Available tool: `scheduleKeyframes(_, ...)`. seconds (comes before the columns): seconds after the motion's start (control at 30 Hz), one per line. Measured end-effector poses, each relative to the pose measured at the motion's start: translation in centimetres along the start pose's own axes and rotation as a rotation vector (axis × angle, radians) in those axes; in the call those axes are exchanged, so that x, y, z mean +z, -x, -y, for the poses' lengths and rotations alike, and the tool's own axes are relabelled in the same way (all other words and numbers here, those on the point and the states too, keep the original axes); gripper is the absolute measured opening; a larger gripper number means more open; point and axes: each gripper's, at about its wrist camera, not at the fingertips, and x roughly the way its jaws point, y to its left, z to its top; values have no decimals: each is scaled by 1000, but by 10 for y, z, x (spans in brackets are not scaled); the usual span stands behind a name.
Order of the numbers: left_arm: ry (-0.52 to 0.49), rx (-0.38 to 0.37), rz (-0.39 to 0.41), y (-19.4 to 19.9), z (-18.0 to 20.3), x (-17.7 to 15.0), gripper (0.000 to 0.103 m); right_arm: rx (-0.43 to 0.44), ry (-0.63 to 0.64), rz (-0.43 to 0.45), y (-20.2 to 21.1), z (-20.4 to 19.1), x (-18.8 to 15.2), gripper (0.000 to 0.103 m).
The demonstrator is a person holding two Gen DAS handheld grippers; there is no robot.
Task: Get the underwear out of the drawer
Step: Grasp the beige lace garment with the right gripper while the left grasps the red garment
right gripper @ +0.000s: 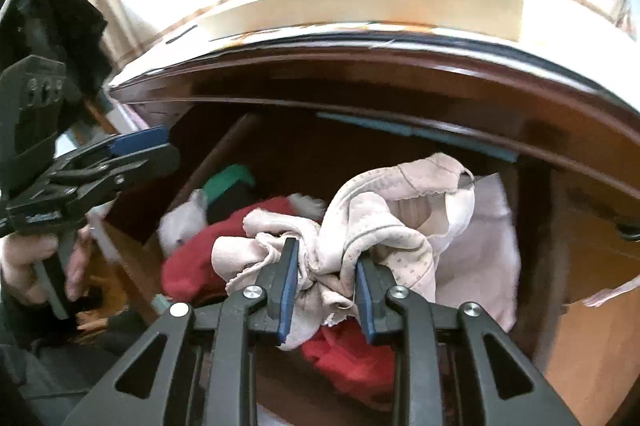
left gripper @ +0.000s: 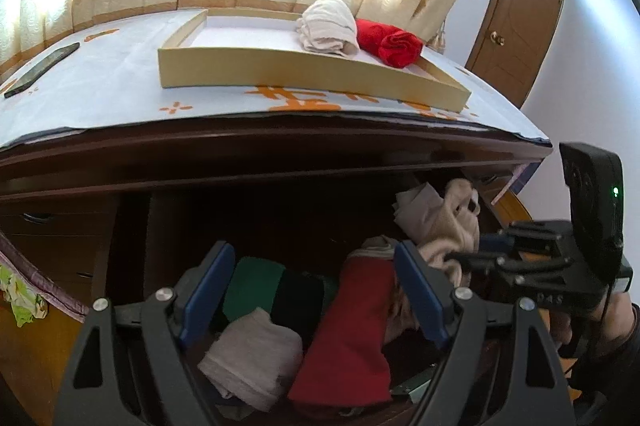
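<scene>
While the left gripper (left gripper: 316, 290) hangs released over the folded pieces at the drawer's (right gripper: 592, 266) left side, the right gripper (right gripper: 326, 286) is clenched on the beige underwear (right gripper: 384, 222), bunched straight ahead toward the right wall, so the right hand is nearer

A crumpled beige pair of underwear (right gripper: 384, 226), dotted and seamed, sits bunched at the right side of the open wooden drawer (right gripper: 580, 266), raised above the other folded garments (a red piece directly beneath it), its lower folds pinched together and waistband gaping upward.
</scene>
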Motion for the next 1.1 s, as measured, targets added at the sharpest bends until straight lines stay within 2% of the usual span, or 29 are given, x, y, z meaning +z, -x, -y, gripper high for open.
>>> scheduleKeyframes(0.17,-45,-20,-49,-12,13,-6,83,-107,37,-21,-7,8,0,28)
scheduleKeyframes(0.43,-127,-53,-179,-32,33,-11,82,-89,2,-49,-10,13,3,28)
scheduleKeyframes(0.73,-211,-25,-309,-54,46,-21,78,-77,39,-89,-16,7,5,28)
scheduleKeyframes(0.87,-224,-32,-365,-66,47,-24,70,-89,65,-106,-20,3,2,28)
scheduleKeyframes(0.93,-211,-42,-387,-70,46,-23,63,-86,65,-108,-20,4,3,29)
scheduleKeyframes(1.07,-222,-54,-415,-74,48,-23,58,-76,59,-110,-20,7,2,29)
scheduleKeyframes(1.1,-229,-57,-421,-76,49,-24,54,-77,61,-110,-20,7,2,29)
